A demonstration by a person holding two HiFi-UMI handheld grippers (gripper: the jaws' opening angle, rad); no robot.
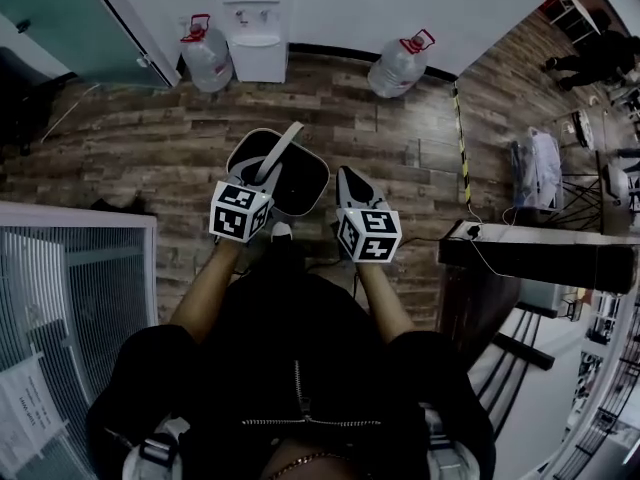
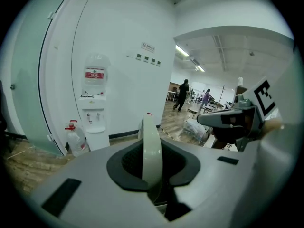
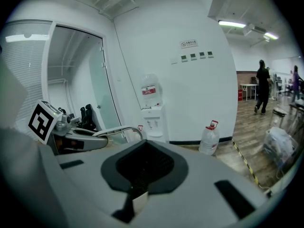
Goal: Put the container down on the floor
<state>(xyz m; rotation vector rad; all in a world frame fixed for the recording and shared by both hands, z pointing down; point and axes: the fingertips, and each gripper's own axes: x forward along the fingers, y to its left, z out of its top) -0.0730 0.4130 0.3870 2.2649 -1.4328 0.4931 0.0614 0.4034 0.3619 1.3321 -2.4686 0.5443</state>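
The container (image 1: 296,180) is a grey bin with a dark rim, seen from above in the head view over the wooden floor (image 1: 150,148). Its pale handle (image 1: 277,151) stands upright. My left gripper (image 1: 262,176) is shut on that handle, which runs as a pale strip (image 2: 152,148) between the jaws in the left gripper view. My right gripper (image 1: 347,181) hangs just right of the bin with its jaws together; only a small pale bit (image 3: 140,202) shows in their slot. Whether the bin touches the floor is not visible.
A water dispenser (image 1: 250,23) stands at the far wall between two water jugs (image 1: 207,56) (image 1: 400,66). A glass partition (image 1: 60,298) is at my left, a black desk (image 1: 540,253) at my right. Yellow-black tape (image 1: 463,138) crosses the floor. A person (image 1: 590,53) walks far right.
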